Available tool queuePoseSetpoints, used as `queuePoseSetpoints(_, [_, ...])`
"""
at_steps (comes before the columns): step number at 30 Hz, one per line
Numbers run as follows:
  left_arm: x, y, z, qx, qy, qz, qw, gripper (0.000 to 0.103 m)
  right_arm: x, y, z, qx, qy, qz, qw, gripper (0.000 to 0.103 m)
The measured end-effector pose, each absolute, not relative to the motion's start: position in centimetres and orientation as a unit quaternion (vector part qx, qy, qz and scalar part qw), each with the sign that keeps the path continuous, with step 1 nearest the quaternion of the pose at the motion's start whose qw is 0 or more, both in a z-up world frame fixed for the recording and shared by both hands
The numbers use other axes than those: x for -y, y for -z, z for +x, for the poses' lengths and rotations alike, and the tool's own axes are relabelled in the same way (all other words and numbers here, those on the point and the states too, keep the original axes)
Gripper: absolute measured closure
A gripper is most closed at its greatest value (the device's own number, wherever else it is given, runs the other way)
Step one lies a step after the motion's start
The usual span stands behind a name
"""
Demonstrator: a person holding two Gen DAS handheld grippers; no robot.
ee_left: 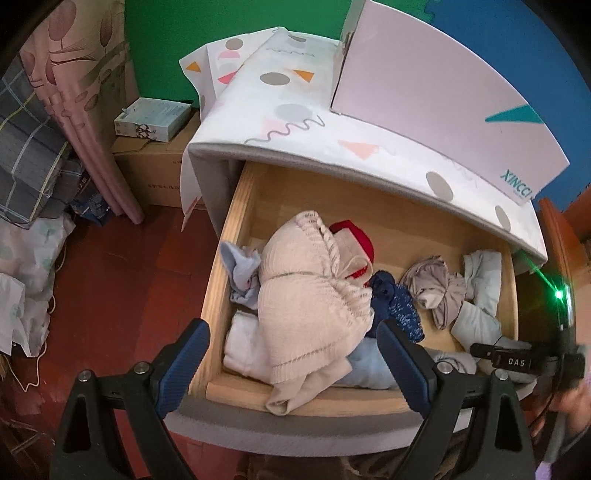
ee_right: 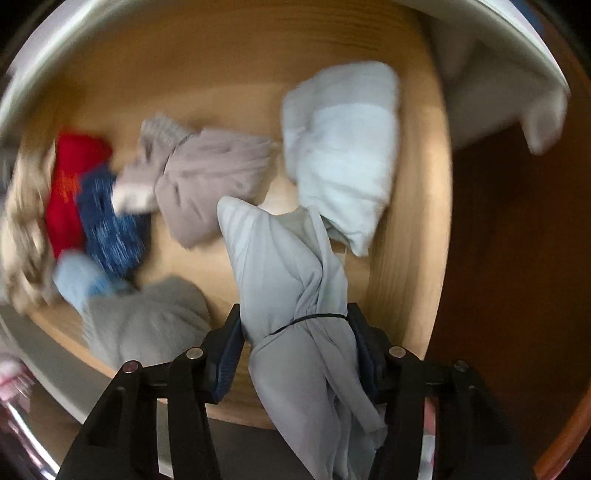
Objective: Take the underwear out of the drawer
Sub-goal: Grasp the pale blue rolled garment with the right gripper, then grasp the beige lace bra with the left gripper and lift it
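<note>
Left wrist view: a wooden drawer is seen pulled out from a cabinet draped with a patterned cover, on which a white box stands. The drawer is filled mostly on its left and front with a cream knitted garment, whose hem is draped over the front edge; a white folded cloth lies beneath it, a pale blue piece at the left wall, a red item behind, a dark blue patterned piece in the middle, and a taupe bundle and pale folded cloth to the right. Bare wood is left open at the back of the drawer. The left gripper is held above the front edge with its jaws wide apart and nothing between them. Red-brown floor, a cardboard carton, a pink curtain and a green wall are seen at the left. In the right wrist view, which is blurred, a light grey piece of underwear is pinched between the narrowed pads of the right gripper, bunched there and hanging toward the drawer floor beside the right wall.
</note>
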State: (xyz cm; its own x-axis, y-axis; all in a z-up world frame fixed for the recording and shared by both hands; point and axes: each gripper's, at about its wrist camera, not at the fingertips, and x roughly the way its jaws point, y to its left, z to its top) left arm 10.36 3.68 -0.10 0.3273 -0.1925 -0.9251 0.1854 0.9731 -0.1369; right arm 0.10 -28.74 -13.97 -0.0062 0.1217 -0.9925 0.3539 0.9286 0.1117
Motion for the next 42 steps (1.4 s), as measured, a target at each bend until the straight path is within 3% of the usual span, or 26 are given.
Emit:
queuePoseSetpoints(17, [-1.8,4.0,13.6,-0.655,0.086,-0.012,0.751,0.008,29.4,14.2,-0.8,-0.677,0.086,0.165,0.713,0.05])
queuePoseSetpoints(38, [1.4,6.4,14.2,-0.66,0.096,0.06,0.743,0.012,28.7,12.2,-1.1,-0.671,0.072,0.175,0.717,0.047])
queuePoseSetpoints(40, [1.5,7.0,14.2,-0.662,0.091,0.067,0.741,0.015,28.8,12.1,-1.2,-0.671,0.07,0.174,0.718,0.047])
queuePoseSetpoints(42, [1.5,7.6,14.2,-0.665,0.081,0.075,0.739,0.024,28.8,12.1,-1.2,-0.671,0.068,0.174,0.718,0.046])
